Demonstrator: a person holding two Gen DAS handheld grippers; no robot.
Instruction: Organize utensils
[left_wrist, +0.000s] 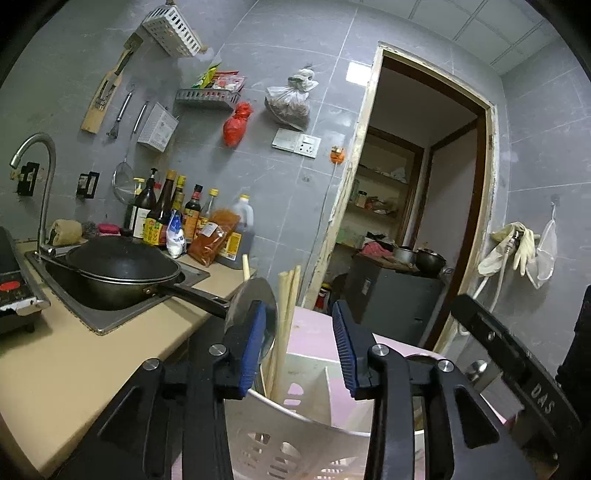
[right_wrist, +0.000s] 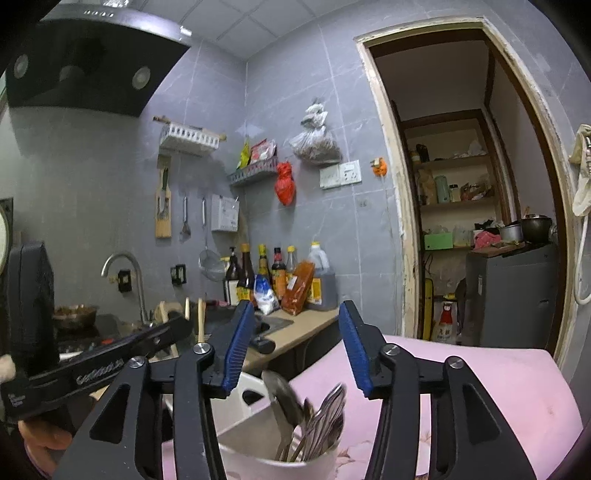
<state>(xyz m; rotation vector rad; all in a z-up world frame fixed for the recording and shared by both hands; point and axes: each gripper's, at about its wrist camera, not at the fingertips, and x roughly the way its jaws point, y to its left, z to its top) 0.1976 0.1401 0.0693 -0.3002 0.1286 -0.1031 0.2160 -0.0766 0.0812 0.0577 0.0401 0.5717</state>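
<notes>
A white slotted utensil holder (left_wrist: 280, 435) stands on a pink surface (left_wrist: 314, 332). In the left wrist view it holds wooden chopsticks (left_wrist: 286, 317) and a metal spoon (left_wrist: 255, 310) upright in its left compartment. My left gripper (left_wrist: 299, 347) is open and empty, just above the holder. In the right wrist view the holder (right_wrist: 255, 435) carries several metal spoons (right_wrist: 314, 417) standing bowl-up in the near compartment. My right gripper (right_wrist: 291, 347) is open and empty above those spoons. The left gripper's body (right_wrist: 103, 365) shows at the left.
A beige counter (left_wrist: 74, 362) at the left has a sink holding a black wok (left_wrist: 122, 269), a tap (left_wrist: 40, 184) and sauce bottles (left_wrist: 177, 218). Wall racks and hanging tools are above. An open doorway (left_wrist: 417, 206) leads to a pantry. The right gripper's body (left_wrist: 517, 369) is close at right.
</notes>
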